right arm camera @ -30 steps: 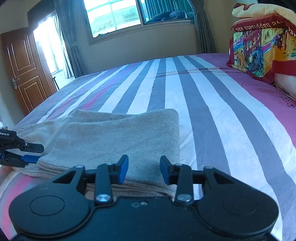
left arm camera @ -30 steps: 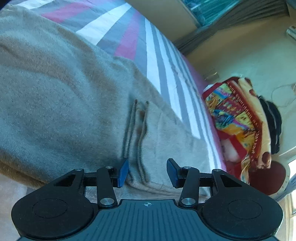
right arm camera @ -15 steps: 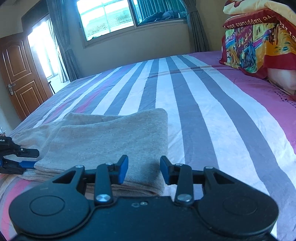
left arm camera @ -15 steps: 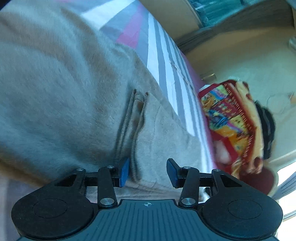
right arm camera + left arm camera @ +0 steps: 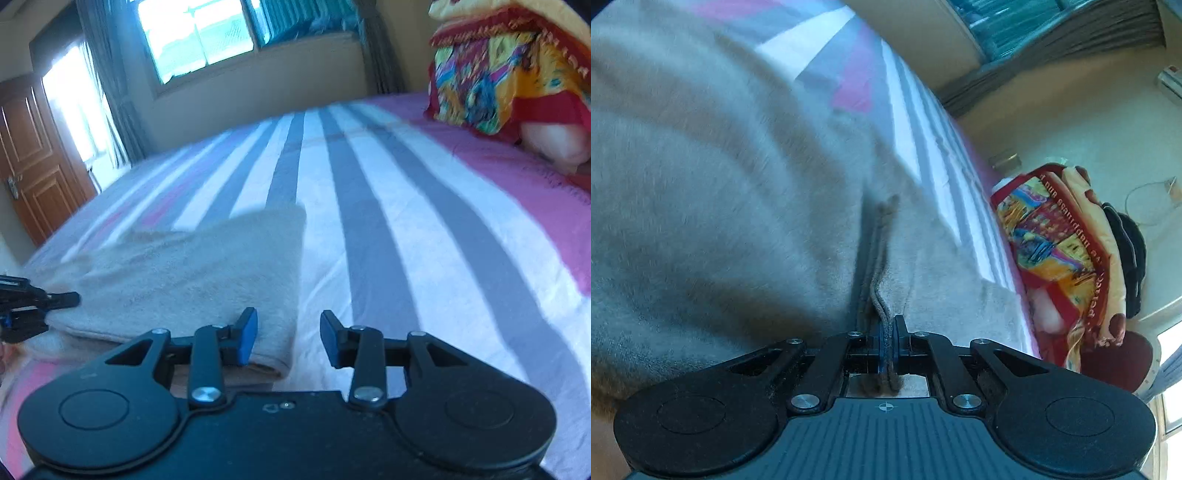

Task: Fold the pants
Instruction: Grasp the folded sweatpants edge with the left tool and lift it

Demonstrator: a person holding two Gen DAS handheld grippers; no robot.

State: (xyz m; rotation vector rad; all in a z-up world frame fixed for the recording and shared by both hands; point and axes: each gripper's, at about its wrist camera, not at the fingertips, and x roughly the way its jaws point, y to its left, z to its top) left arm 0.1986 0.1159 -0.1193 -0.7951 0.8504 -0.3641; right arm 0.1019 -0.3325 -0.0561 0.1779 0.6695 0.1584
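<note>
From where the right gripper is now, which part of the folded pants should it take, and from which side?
Probably the near right corner of the pants, where the stacked layers end in a free edge on the bed. The open right gripper can slide in from the near side, low and level; the left gripper already pinches the other end's edges.

I see a bed (image 5: 388, 236) covered by a sheet striped lengthwise in white, grey and pink, filling most of the right wrist view and appearing in the left wrist view (image 5: 916, 122) behind the garment. Directly on it lie the beige pants (image 5: 192, 277), folded into a flat stack near the bed's near edge (image 5: 701, 184). A stack of brightly patterned bedding (image 5: 509, 70) rests on the pink stripe at the far right, well apart from the pants (image 5: 1060, 236).
</note>
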